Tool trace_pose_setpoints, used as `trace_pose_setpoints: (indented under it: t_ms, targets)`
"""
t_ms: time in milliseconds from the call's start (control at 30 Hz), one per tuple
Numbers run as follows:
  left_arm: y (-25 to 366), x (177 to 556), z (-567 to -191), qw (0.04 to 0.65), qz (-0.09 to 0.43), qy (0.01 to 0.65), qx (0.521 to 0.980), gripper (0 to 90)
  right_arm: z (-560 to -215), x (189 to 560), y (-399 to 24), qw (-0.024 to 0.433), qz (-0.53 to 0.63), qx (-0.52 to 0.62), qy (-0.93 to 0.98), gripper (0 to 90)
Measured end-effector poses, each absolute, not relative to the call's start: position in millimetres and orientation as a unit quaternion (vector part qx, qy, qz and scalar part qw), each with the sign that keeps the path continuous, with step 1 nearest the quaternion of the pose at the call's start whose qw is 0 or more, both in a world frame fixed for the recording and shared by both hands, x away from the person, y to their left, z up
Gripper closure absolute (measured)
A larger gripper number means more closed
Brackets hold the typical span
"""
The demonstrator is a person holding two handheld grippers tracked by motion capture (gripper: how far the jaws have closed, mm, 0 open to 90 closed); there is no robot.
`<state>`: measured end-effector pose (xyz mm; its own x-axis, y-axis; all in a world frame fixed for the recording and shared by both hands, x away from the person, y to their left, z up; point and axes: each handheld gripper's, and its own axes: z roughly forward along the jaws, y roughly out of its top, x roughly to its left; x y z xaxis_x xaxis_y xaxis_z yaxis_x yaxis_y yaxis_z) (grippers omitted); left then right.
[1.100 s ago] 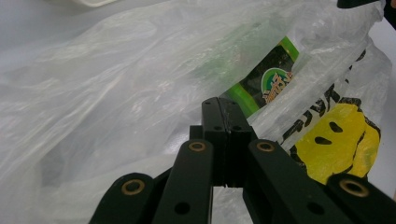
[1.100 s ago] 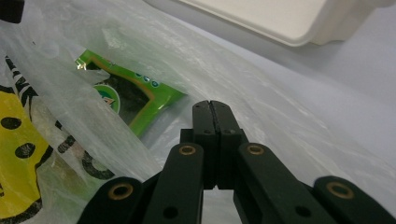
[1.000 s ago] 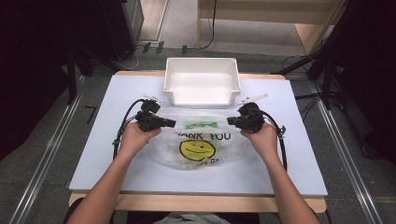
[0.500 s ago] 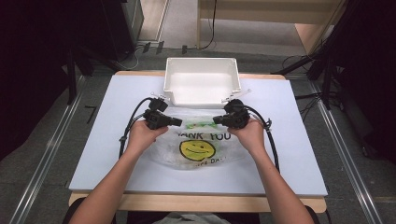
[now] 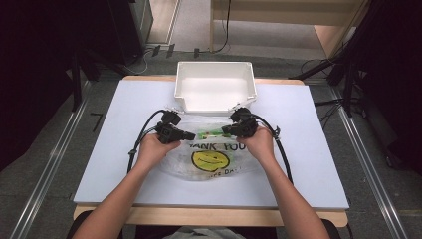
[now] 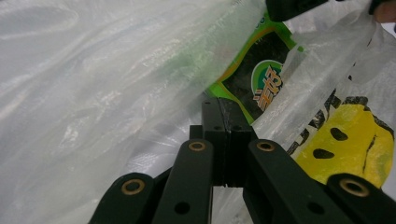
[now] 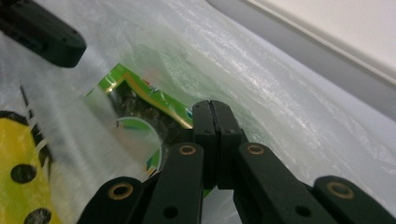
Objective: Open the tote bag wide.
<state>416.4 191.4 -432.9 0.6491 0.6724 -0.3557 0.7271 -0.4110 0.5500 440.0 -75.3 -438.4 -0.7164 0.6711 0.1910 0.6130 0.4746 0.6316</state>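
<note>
Since the earlier frames the right gripper has travelled inward toward the left gripper, narrowing the gap between them, and a green snack packet now shows in that gap at the bag's mouth. The left gripper has barely shifted. Both pairs of jaws are pressed together, each seemingly pinching the film of the clear plastic bag, though the film between the pads is hard to make out. In the left gripper view the packet lies just ahead of the jaws; in the right gripper view the packet sits just left of them. Beyond both grippers stands the white bin.
</note>
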Motion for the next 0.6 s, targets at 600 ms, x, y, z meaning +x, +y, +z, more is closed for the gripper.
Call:
trace_pose_setpoints:
  t_ms: [600]
  targets:
    - [195, 396, -443, 0.344, -0.072, 0.397, 0.848, 90.0, -442, 457, -73, 0.044, 0.351, 0.397, 0.847, 90.0]
